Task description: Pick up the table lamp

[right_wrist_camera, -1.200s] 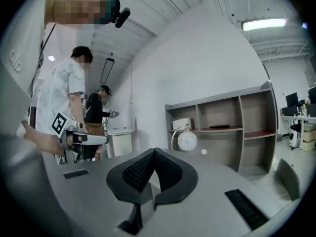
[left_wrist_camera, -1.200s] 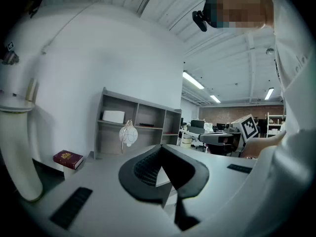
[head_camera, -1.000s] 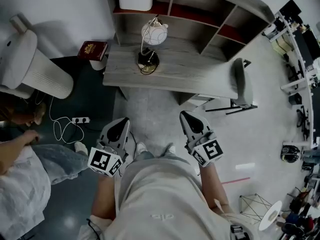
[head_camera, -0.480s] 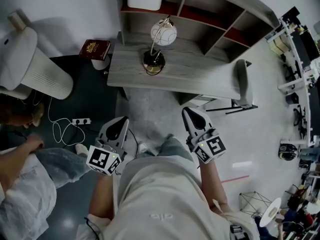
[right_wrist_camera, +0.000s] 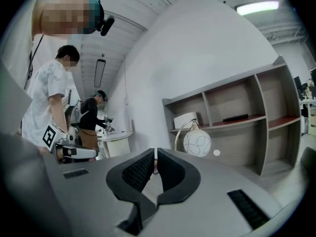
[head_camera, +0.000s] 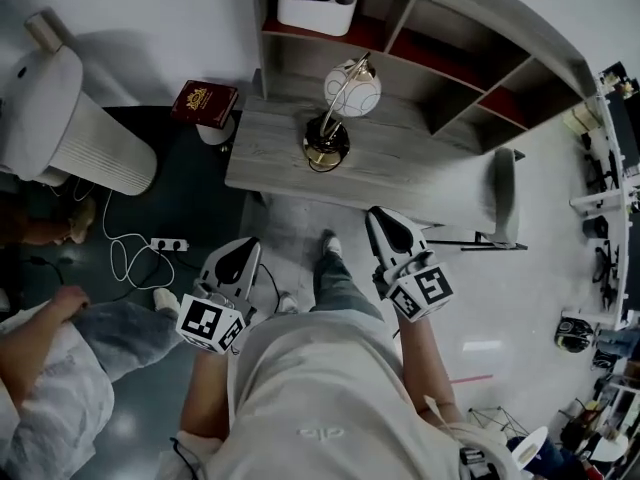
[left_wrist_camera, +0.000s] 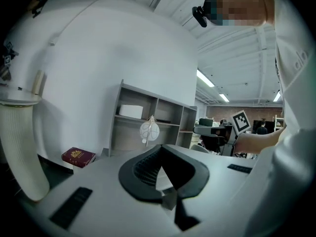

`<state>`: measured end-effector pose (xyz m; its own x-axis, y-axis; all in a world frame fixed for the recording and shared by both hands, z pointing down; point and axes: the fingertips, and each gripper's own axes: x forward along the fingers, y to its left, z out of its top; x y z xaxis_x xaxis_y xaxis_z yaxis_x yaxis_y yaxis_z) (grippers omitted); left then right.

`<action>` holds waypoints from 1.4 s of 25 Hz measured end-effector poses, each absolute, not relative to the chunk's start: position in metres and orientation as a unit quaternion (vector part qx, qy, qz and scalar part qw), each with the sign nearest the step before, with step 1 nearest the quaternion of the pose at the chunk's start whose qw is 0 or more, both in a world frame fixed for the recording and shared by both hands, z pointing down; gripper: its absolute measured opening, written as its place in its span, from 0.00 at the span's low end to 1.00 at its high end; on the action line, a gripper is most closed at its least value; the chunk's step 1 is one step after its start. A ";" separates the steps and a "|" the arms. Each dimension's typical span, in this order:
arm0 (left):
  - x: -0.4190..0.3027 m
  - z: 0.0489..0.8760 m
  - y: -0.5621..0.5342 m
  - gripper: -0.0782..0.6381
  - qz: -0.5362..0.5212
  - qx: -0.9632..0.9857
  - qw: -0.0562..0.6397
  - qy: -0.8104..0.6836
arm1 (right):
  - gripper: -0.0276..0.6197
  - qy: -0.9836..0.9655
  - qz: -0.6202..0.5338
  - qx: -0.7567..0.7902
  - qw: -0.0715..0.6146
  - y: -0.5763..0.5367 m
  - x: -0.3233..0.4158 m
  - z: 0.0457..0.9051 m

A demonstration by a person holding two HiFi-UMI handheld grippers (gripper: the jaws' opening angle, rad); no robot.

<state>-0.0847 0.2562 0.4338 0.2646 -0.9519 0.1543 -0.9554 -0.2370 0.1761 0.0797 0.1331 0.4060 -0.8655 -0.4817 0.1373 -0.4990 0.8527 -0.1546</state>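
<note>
Presently, the table lamp (head_camera: 352, 90) is found standing upright on the grey desk (head_camera: 420, 173), near its left end and in front of the open shelf unit (head_camera: 440, 53). Its dark base rests on the desktop, and its white globe hangs from a curved arm above. Compared with the pictures of a second before, the desk and lamp are seen lower and further right in the head view. One shoe (head_camera: 328, 245) is now planted forward on the floor, so an approach on foot is judged to be under way. The left gripper (head_camera: 242, 246) and the right gripper (head_camera: 382, 218) are held out in front of the body, side by side and both well apart from the lamp; no contact with it is recorded. In the left gripper view the jaws are pressed together with nothing between them. In the right gripper view the jaws are likewise brought together on nothing, with only a hairline gap visible. The lamp is sighted ahead in both gripper views. A red book (head_camera: 205, 103) is noted just beside the desk's left end, and a white container (head_camera: 318, 8) on the shelf above. The reach is judged not yet begun: the jaws would have to be spread before the lamp's stem or base can be taken.
</note>
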 end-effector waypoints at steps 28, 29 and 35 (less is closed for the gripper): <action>-0.109 0.468 0.112 0.13 0.012 0.634 0.180 -0.752 | 0.24 -0.985 0.138 0.014 0.104 -0.047 -0.059 0.455; -0.109 0.469 0.111 0.13 0.012 0.633 0.181 -0.752 | 0.25 -0.985 0.138 0.011 0.104 -0.046 -0.062 0.455; -0.118 0.478 0.106 0.13 0.005 0.636 0.194 -0.747 | 0.25 -0.983 0.150 0.014 0.103 -0.044 -0.082 0.457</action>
